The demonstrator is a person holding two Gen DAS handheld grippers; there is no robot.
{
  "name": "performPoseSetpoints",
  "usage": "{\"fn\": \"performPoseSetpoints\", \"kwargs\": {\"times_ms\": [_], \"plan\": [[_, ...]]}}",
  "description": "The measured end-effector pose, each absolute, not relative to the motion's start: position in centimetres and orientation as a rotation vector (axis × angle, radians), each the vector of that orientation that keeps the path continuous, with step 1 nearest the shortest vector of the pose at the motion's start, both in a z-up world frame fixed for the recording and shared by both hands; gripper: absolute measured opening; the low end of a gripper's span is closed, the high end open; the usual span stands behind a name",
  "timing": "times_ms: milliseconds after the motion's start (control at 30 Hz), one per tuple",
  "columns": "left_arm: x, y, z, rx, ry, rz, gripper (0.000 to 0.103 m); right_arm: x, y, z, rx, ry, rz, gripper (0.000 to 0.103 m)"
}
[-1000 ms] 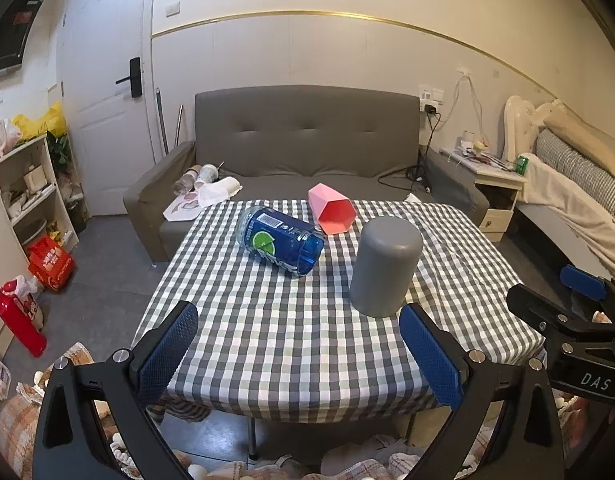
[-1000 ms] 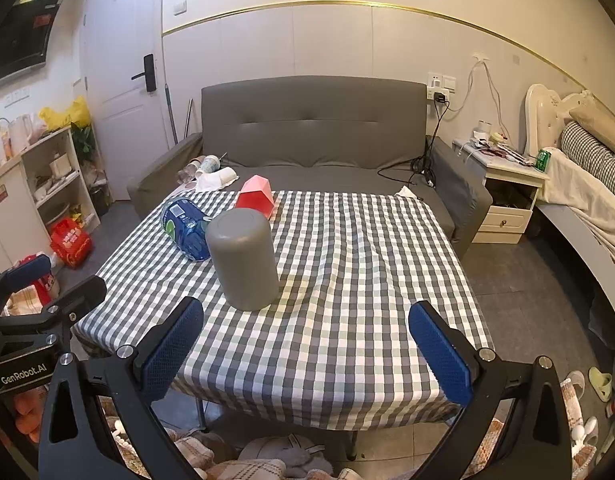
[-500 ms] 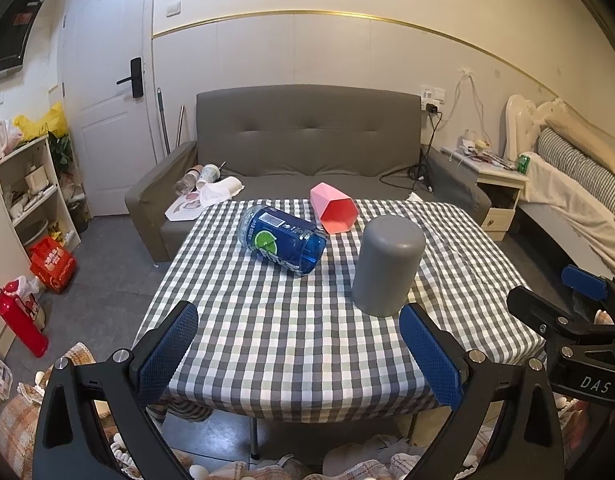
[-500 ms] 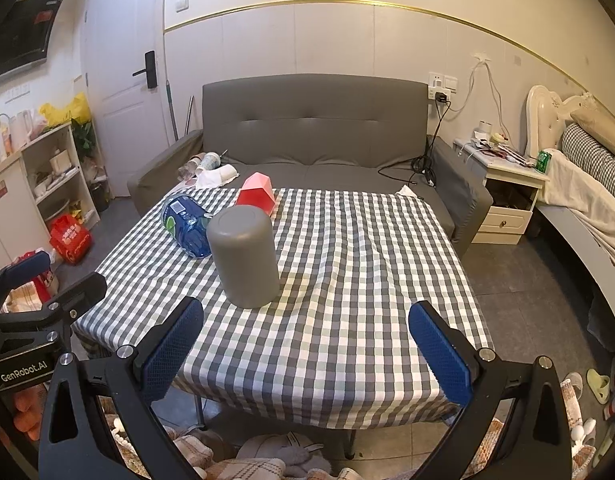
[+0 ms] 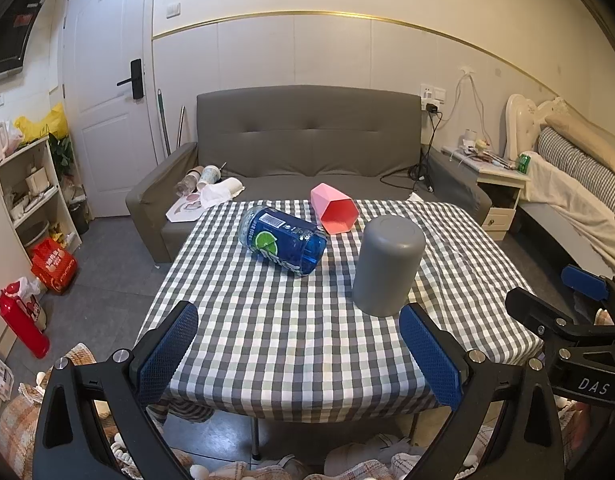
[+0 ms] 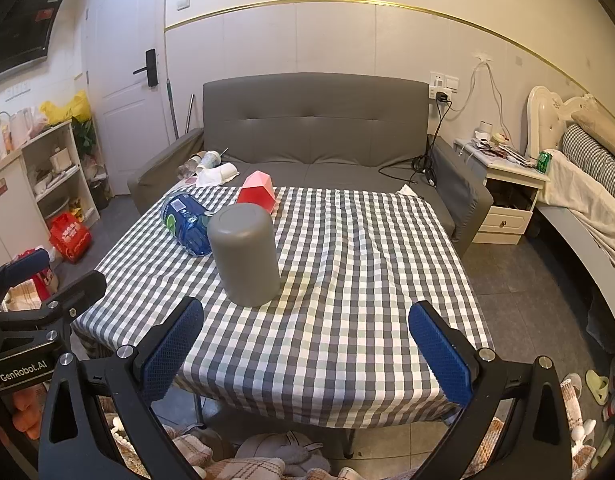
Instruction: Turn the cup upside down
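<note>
A grey cup [image 5: 387, 266] stands mouth down on the checked tablecloth [image 5: 291, 336]; it also shows in the right wrist view [image 6: 245, 254]. My left gripper [image 5: 299, 354] is open and empty, hanging over the table's near edge, short of the cup. My right gripper [image 6: 305, 354] is open and empty, also at the near edge, with the cup ahead and to its left. Each gripper appears at the side of the other's view: the right one [image 5: 579, 336] and the left one [image 6: 31, 320].
A blue bottle [image 5: 283, 240] lies on its side behind the cup, with a pink hexagonal cup [image 5: 333, 208] on its side beyond it. A grey sofa [image 5: 307, 140] stands behind the table, a nightstand [image 6: 507, 196] and bed at right, shelves at left.
Both views have shifted very slightly; the cup and other objects have not moved. Both grippers stay open.
</note>
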State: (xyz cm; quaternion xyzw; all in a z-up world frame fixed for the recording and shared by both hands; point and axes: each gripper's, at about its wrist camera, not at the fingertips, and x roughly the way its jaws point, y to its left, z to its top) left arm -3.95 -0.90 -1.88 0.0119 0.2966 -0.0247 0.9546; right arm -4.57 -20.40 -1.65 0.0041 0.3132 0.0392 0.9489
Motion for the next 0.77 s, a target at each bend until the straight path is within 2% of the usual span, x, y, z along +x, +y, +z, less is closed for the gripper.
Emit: {"fn": "performPoseSetpoints", "kwargs": {"times_ms": [767], "plan": [[-3.95,-0.65,-1.91,0.029,0.6,-0.04,0.103,-4.58,-20.3,-2.05,0.006,0.64,0.08,0.103]]}}
